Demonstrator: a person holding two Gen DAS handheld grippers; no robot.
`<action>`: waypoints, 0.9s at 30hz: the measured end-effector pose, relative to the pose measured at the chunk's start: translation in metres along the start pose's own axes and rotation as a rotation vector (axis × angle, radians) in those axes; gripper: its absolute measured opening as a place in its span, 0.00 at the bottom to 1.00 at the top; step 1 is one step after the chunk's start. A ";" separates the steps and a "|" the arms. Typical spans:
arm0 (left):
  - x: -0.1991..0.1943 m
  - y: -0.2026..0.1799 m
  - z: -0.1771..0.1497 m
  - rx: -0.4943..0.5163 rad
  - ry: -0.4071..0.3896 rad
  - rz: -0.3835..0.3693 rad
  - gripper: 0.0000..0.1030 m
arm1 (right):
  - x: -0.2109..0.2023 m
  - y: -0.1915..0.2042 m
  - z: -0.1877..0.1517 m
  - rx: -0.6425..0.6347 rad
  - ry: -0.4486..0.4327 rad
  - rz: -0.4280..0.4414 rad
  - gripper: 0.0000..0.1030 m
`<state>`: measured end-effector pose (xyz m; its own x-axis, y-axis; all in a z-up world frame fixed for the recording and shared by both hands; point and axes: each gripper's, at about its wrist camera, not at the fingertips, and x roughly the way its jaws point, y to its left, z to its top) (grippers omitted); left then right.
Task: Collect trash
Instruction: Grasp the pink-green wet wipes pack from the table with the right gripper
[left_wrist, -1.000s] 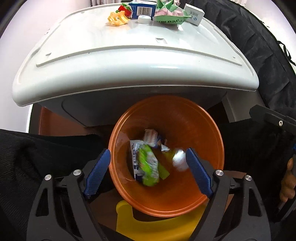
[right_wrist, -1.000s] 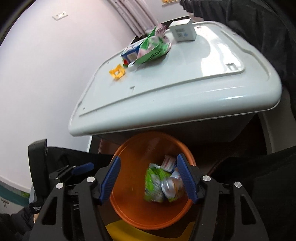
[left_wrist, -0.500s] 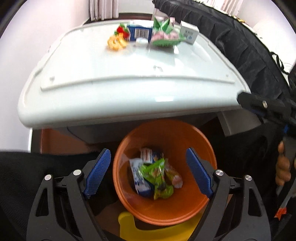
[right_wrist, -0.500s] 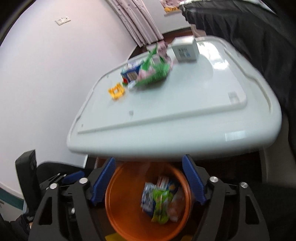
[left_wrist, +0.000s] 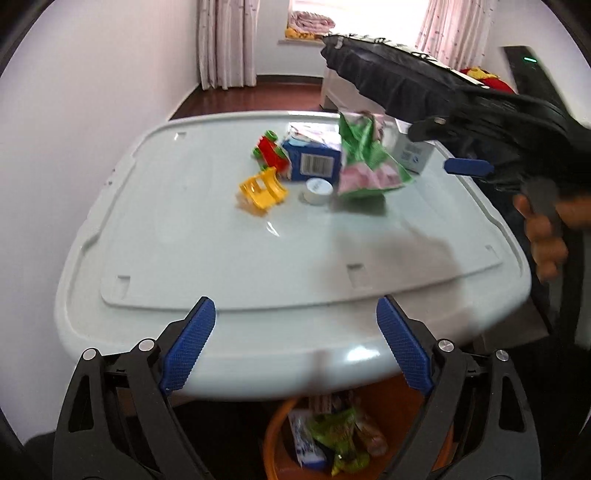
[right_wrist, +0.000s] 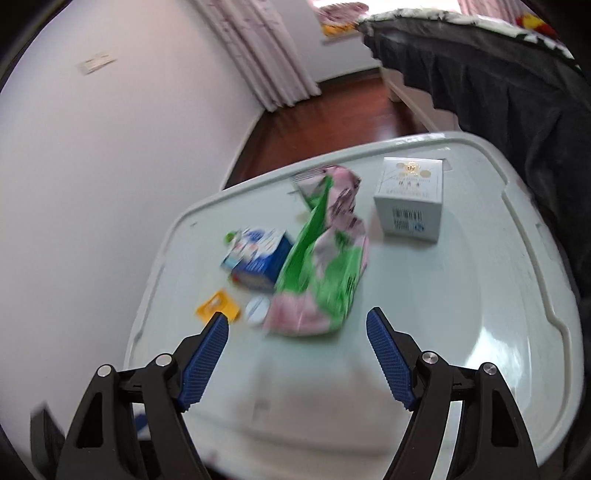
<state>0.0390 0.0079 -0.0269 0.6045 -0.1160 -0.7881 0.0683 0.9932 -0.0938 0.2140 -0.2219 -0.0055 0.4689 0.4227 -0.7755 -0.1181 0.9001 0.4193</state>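
Between drops: both grippers empty above the worktop (left_wrist: 207, 236), orange bin (left_wrist: 280, 432) below its near edge already holding several wrappers. Left gripper (left_wrist: 295, 347) over the near rim, fingers (left_wrist: 188, 347) spread wide and opening further, nothing between them. Right gripper (right_wrist: 297, 360) further in, just short of the pink-and-green bag (right_wrist: 325, 273), fingers (right_wrist: 205, 360) released, gap bare.

Step in hand, by judgement: reaching back for the next piece of trash. Next move likely for the right gripper: forward and down onto the pink-and-green bag, nearest to it, then a pinch on the crumpled foil rather than the flat side, since a puffed bag may slip or fold. Care needed not to knock the white cap (right_wrist: 256, 310) lying touching the bag's left corner.

Count around the pink-and-green bag:
- one blue carton (left_wrist: 314, 155), just left of the bag, touching it
- one white cap, in front of the carton
- one white box (right_wrist: 412, 199), right of the bag and apart from it
- one yellow toy piece (left_wrist: 263, 189), left of the cap
- one red-and-green toy (left_wrist: 271, 149), left of the carton, behind the yellow piece

Toys probably not trash; four pieces left to collect, by that reading.
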 end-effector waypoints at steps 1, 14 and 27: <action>0.004 0.002 0.000 -0.004 0.000 0.003 0.85 | 0.008 -0.002 0.007 0.019 0.011 -0.014 0.74; 0.015 0.023 -0.001 -0.116 0.022 -0.056 0.85 | 0.117 -0.025 0.068 0.282 0.168 -0.175 0.70; 0.012 0.022 -0.004 -0.124 0.007 -0.067 0.85 | 0.087 -0.018 0.040 0.108 0.063 -0.256 0.29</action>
<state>0.0447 0.0285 -0.0402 0.5966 -0.1827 -0.7815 0.0094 0.9753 -0.2209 0.2923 -0.2052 -0.0616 0.4157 0.1918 -0.8891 0.0929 0.9634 0.2513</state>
